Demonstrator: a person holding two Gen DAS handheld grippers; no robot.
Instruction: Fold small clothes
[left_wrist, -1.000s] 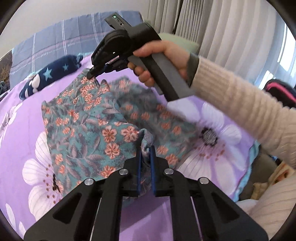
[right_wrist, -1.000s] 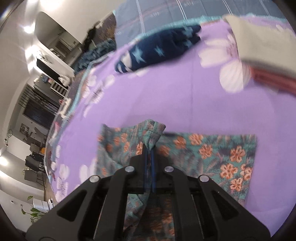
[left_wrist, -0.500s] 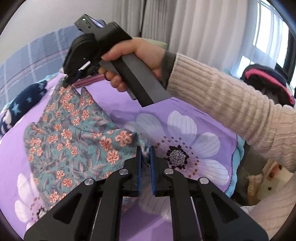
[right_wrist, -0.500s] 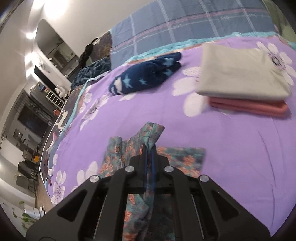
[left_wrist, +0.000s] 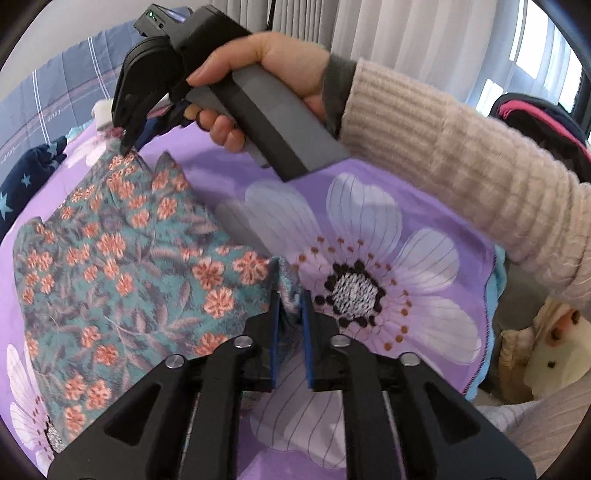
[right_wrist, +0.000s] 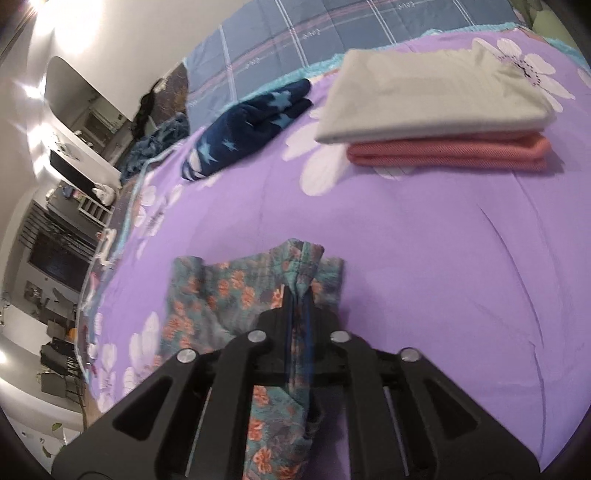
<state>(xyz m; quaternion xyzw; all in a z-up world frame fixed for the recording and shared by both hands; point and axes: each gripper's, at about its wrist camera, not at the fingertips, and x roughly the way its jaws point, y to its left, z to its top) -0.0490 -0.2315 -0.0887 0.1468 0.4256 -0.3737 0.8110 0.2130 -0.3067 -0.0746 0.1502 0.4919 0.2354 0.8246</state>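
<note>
The teal cloth with orange flowers lies folded on the purple bed sheet. My left gripper sits at the cloth's near right corner. Its jaws are opening, and the corner stands loose between the blue pads. My right gripper, held by a hand in a cream sleeve, touches down on the far corner. In the right wrist view the cloth's hem peaks between that gripper's opening jaws, and the rest of the cloth spreads to the left.
A folded grey-white garment lies on a folded pink one at the far right of the bed. A navy star-print garment lies further back. A plaid blanket is behind it. A plush toy sits beyond the bed's right edge.
Both grippers carried the cloth's edge across and down, so the lower layer is now covered. Both pairs of jaws have widened slightly around the cloth.
</note>
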